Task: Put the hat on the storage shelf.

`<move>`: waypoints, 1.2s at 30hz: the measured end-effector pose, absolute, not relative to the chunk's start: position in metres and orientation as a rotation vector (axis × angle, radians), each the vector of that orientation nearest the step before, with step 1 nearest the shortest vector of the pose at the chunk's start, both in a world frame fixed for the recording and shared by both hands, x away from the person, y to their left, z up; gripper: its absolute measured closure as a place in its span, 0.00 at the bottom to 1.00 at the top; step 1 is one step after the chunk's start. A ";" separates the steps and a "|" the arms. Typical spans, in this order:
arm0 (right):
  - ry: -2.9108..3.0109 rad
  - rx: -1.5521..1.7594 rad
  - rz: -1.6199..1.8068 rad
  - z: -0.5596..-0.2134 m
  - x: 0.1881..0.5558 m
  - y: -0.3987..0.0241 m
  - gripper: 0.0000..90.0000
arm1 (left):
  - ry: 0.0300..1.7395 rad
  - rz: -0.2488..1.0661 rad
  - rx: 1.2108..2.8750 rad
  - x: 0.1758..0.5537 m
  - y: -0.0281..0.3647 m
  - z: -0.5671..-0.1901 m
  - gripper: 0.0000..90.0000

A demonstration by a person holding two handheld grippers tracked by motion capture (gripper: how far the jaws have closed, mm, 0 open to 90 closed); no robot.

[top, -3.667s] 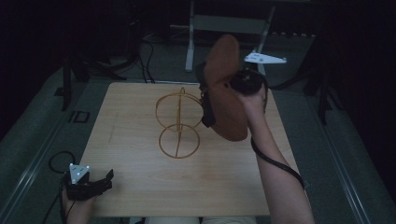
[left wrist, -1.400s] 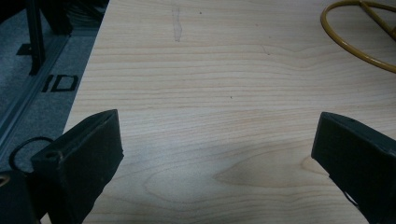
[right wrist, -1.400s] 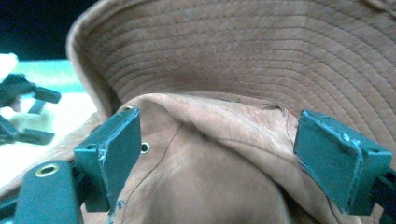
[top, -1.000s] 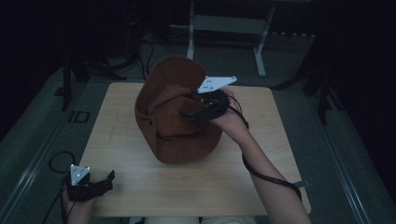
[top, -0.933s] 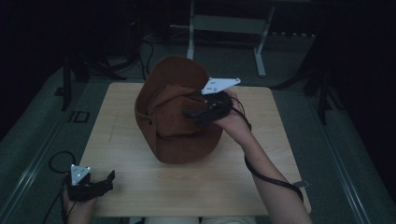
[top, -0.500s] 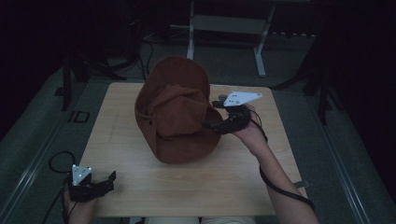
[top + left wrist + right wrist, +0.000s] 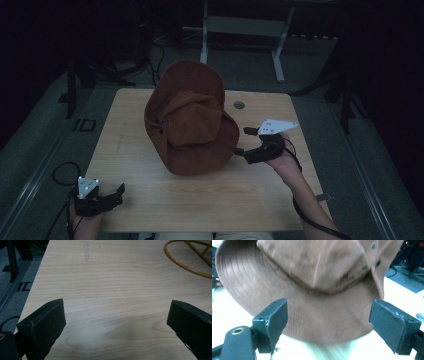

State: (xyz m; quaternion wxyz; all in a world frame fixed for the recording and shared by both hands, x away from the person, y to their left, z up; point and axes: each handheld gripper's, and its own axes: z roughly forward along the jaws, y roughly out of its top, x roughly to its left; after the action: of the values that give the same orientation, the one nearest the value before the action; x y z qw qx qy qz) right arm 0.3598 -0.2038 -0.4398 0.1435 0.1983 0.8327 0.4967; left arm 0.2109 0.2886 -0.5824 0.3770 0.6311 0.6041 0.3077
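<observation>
Brown hat (image 7: 192,122) at table (image 7: 260,195) centre, draped over a yellow wire stand (image 7: 186,258) whose base ring shows in the left gripper view. Right gripper (image 7: 243,142), at 3 o'clock of the hat, has jaws wide apart and empty, brim (image 7: 312,322) just ahead of them. Left gripper (image 7: 112,196), at 7 o'clock near the table's edge, likewise spread, holding nothing. The step appears to be release and retreat; a straight pull toward 3 o'clock should avoid snagging the brim. Crown tilts toward the viewer; brim's long axis runs roughly 11 to 5 o'clock.
</observation>
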 end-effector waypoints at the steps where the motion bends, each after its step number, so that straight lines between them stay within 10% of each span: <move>1: 2.404 0.577 1.439 -0.445 0.359 -0.206 0.17 | 1.546 0.790 1.612 0.211 0.288 -0.583 0.03; 36: 2.410 0.754 1.369 -0.557 0.317 -0.283 0.15 | 1.529 0.782 1.623 0.213 0.283 -0.584 0.03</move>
State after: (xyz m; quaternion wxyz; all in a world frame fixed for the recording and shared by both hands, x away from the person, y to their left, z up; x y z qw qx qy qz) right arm 0.3173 -0.2831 -0.5571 0.1341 0.2602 0.8314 0.4723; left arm 0.2130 0.2826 -0.5835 0.3797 0.6353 0.5987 0.3062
